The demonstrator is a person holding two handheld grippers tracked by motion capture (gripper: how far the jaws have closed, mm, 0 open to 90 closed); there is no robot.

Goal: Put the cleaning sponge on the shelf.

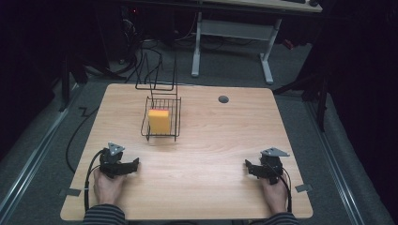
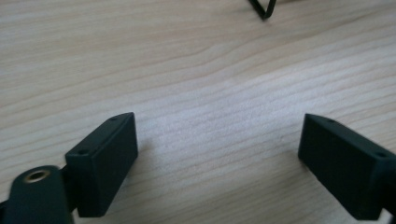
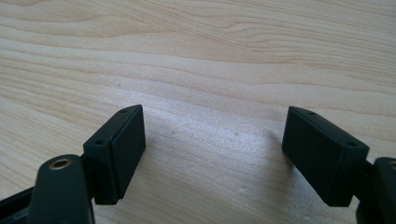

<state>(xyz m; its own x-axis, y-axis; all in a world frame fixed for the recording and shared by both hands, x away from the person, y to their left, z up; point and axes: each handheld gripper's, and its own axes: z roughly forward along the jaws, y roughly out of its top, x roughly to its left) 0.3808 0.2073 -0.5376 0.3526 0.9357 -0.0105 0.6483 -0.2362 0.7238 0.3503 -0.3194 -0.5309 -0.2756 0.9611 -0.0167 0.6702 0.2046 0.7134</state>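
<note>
Both hands rested low on the pale wooden table [image 1: 211, 154] near its front edge, the black left gripper [image 1: 136, 164] and black right gripper [image 1: 247, 167] pointing inward at each other, jaws spread apart with nothing between them. Bare wood lay open between the two. Well beyond the left gripper stood a black wire basket [image 1: 174, 123] holding an upright yellow sponge block [image 1: 159, 121]. The left gripper view caught just a black wire corner [image 2: 264, 10] of that basket.
</note>
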